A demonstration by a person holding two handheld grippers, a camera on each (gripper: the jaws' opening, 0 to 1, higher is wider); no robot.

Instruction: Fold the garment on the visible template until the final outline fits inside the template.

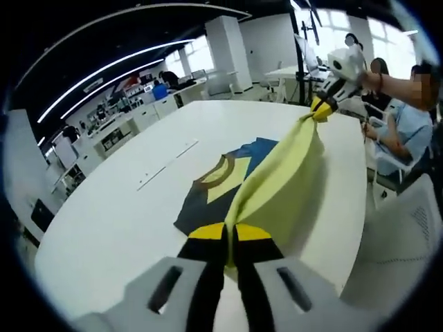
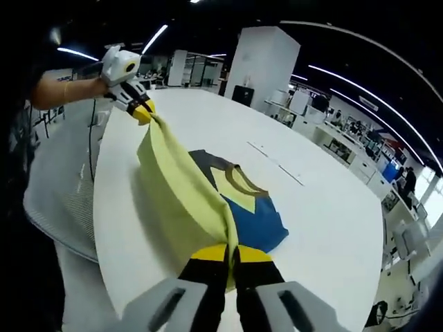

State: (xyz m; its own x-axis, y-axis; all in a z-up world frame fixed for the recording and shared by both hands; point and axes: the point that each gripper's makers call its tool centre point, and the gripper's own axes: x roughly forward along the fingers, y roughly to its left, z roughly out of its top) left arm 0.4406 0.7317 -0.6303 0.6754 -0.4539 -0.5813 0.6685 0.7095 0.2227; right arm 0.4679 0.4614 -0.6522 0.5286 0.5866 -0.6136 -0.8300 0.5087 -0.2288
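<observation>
A yellow, blue and dark grey shirt (image 1: 284, 173) with a brown collar (image 1: 218, 173) lies partly on the white table (image 1: 118, 214). Its yellow edge is lifted and stretched taut between both grippers. My left gripper (image 1: 229, 232) is shut on one end of that edge, and it appears at the upper left of the right gripper view (image 2: 143, 111). My right gripper (image 2: 230, 252) is shut on the other end; in the left gripper view it is held high at the upper right (image 1: 320, 109). The shirt (image 2: 180, 187) still rests on the table (image 2: 332, 221) around the collar (image 2: 242, 181). I cannot make out a template outline.
Thin pale marks (image 1: 166, 166) run across the table beyond the shirt. A white mesh chair (image 1: 408, 228) stands at the table's edge, also in the right gripper view (image 2: 62, 187). A seated person (image 1: 405, 131) is close behind. Desks and a pillar (image 2: 259, 66) fill the background.
</observation>
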